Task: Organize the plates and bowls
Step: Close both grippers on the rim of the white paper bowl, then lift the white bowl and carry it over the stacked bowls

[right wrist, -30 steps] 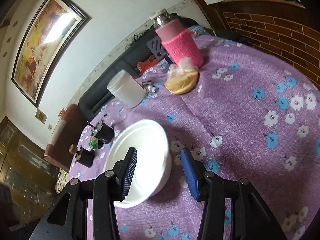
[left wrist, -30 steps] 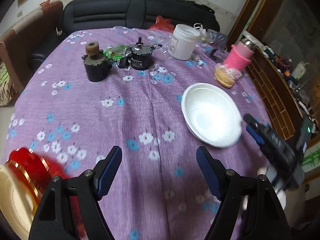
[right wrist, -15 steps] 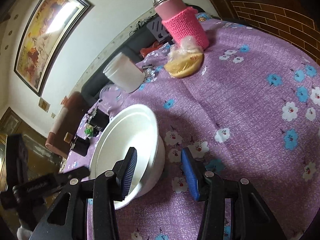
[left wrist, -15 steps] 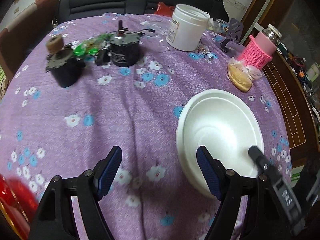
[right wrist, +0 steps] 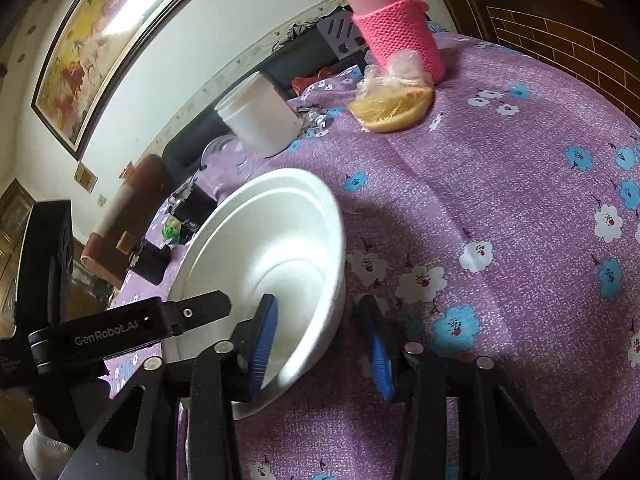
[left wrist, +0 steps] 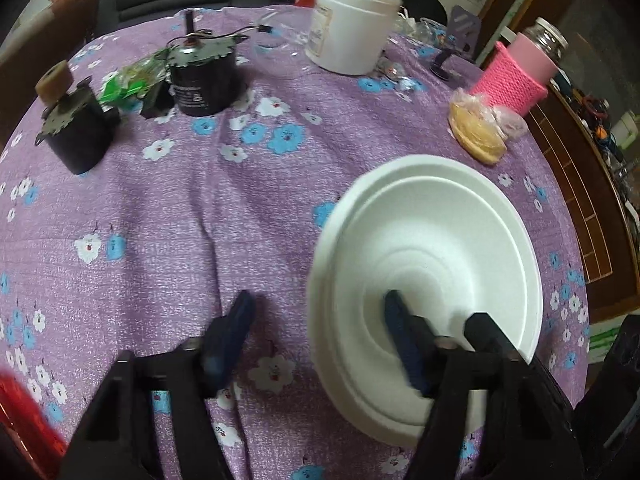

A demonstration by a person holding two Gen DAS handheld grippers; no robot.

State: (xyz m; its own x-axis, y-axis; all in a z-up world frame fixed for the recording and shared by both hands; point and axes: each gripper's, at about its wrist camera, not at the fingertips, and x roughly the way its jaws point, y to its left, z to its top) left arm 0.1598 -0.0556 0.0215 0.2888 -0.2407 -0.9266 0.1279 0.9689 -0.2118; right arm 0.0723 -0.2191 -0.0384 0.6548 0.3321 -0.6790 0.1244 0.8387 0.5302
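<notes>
A white foam bowl (left wrist: 432, 248), seemingly two nested ones, sits on the purple flowered cloth. My left gripper (left wrist: 320, 300) straddles its left rim, one finger inside and one on the cloth outside. Its jaws are closing, and the pads stand clear of the wall. My right gripper (right wrist: 319, 304) straddles the bowl's (right wrist: 272, 240) near rim, left pad inside, right pad outside. Its jaws are closing too, with a gap still showing on both sides. A red plate (left wrist: 24, 420) peeks in at the lower left of the left wrist view.
Behind the bowl stand a white tub (left wrist: 352, 32), a pink-sleeved flask (left wrist: 516, 68) and a bagged bun (left wrist: 480, 136). Two black motors (left wrist: 200, 80) and a green wrapper (left wrist: 128, 84) lie at the far left. The table's edge and a brick-patterned cabinet (right wrist: 560, 52) run along the right.
My left gripper came down and rightward to the bowl and now stands astride its rim with narrower jaws. My right gripper's jaws narrowed around the near rim, and the left gripper entered its view.
</notes>
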